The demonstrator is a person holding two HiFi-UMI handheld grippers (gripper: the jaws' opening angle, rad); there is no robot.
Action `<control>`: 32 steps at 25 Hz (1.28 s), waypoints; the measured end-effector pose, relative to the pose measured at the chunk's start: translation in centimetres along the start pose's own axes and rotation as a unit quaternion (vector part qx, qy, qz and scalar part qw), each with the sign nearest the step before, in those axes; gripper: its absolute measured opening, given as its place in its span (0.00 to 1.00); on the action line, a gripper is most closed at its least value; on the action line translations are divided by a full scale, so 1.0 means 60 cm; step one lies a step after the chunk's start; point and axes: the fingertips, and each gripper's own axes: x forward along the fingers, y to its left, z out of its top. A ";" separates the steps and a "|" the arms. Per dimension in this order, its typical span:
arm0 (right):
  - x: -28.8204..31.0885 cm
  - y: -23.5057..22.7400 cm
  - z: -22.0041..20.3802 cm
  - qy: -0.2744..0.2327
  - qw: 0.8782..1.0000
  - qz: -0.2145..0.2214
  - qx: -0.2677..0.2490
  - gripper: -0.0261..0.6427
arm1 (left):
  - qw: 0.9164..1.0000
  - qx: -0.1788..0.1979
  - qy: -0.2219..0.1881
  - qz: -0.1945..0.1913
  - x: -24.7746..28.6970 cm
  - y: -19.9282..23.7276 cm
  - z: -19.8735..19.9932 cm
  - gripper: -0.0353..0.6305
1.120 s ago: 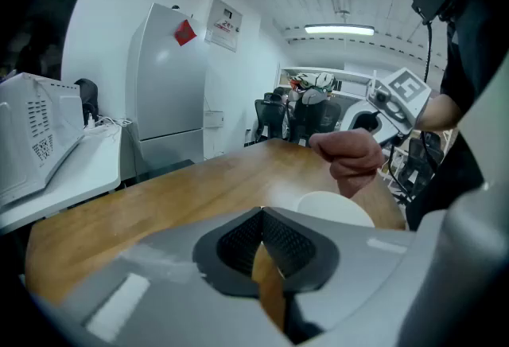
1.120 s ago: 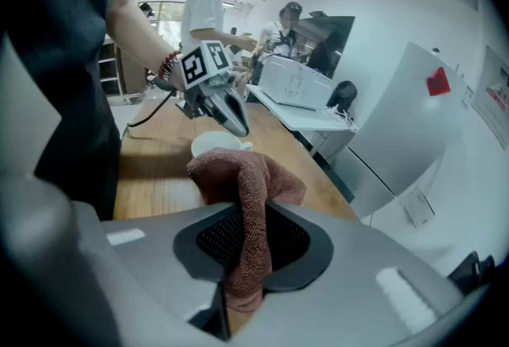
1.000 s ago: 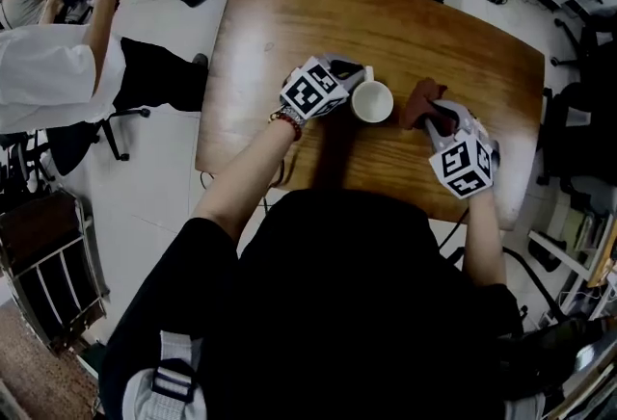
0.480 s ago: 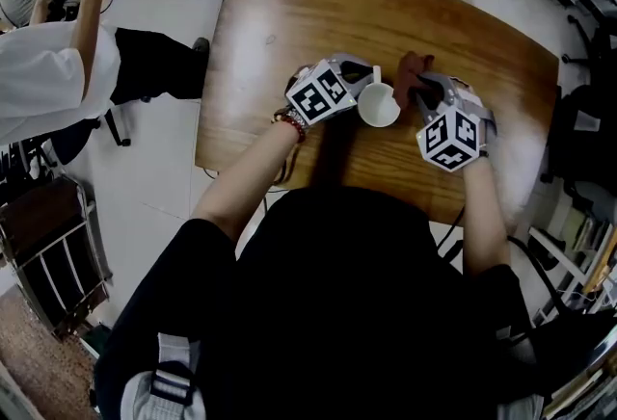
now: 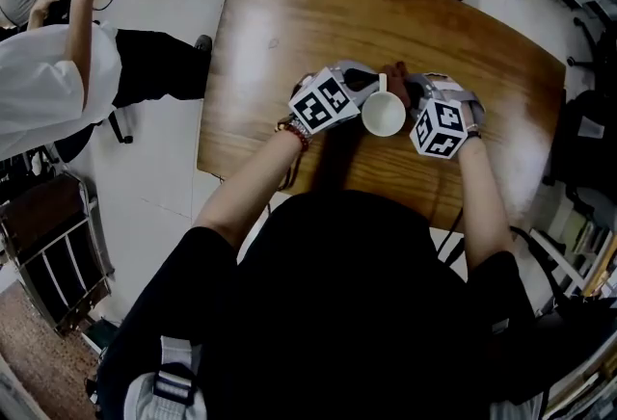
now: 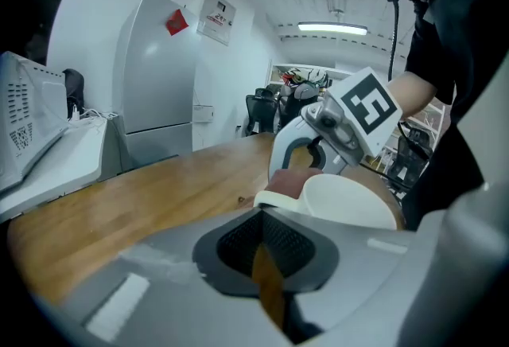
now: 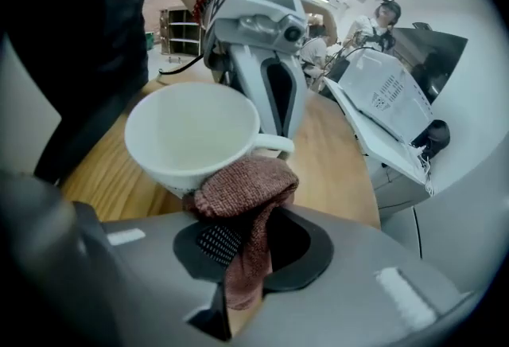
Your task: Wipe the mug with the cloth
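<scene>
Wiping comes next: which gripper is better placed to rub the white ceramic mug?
Right: right gripper holds the reddish-brown knitted cloth against the white ceramic mug; left gripper holds nothing.

No text or label can be read.

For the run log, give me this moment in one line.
left gripper: shut, empty, beside mug | right gripper: shut on cloth | cloth: against mug's side

Bright, even indoor light; a ceiling tube glows beyond the table, whose top bears pale glare. Gripper views bend toward dark edges, perhaps slightly soft.
</scene>
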 end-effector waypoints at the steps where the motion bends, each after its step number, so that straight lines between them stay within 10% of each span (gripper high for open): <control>1: 0.007 0.003 -0.005 0.009 1.000 0.002 -0.005 0.13 | 1.000 -0.004 -0.002 0.001 0.001 0.000 0.000 0.05; 14: -0.114 0.007 -0.012 0.006 0.996 -0.051 0.074 0.13 | 0.998 -0.061 -0.030 0.001 -0.022 -0.007 0.005 0.05; 32: 0.004 0.088 -0.101 0.047 0.982 -0.028 0.182 0.13 | 0.994 -0.112 -0.003 0.013 0.018 -0.023 -0.048 0.05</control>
